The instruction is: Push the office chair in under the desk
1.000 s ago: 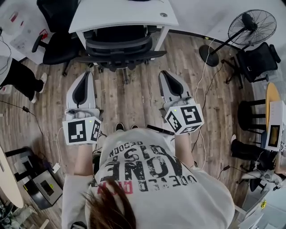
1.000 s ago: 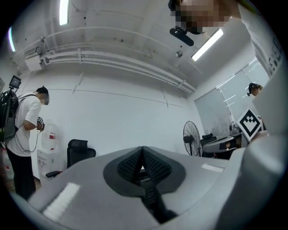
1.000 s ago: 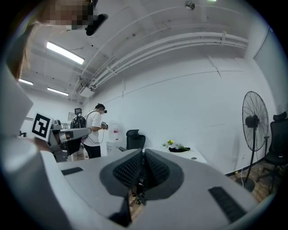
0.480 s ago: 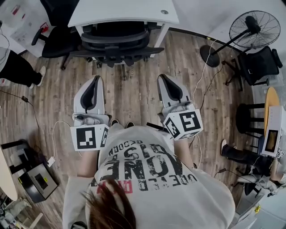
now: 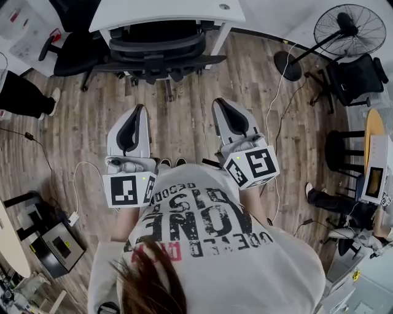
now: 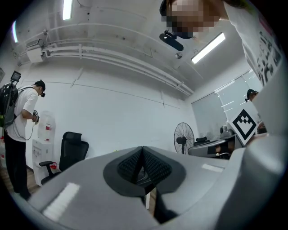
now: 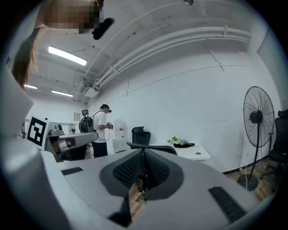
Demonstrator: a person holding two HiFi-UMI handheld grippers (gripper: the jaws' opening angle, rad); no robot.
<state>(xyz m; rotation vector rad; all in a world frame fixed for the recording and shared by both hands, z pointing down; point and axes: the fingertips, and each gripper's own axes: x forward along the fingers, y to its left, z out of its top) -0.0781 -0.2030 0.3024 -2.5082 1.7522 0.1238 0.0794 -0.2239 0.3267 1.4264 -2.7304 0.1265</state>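
Head view first: office chair sits at the top centre of the frame. Its seat looks already tucked beneath the white desk, with the backrest and armrests still outside. Your left gripper and right gripper hang in mid-frame, well apart from the chair.

If you push with tips this narrow, they could skid off the curved backrest. An off-centre shove would likely swivel the chair on its casters, so that the right-hand armrest catches the desk leg. A cable trails over the wood floor to the right of your right gripper, and a careless step could snag it.

Your shirt print reads upside down here, and only the big letters "ONE" are certain. The marker cubes carry square patterns and no words.

Left gripper view: your claw is pinched fully together with nothing in it. A standing fan shows right of centre. A second black chair stands at lower left beside a person. All three are well off and look like no hazard. There is no legible writing.

Right gripper view: your jaws are likewise closed and empty. The task chair's back shows as a dark bar just above the tips, in front of the desk. Nothing here is readable.
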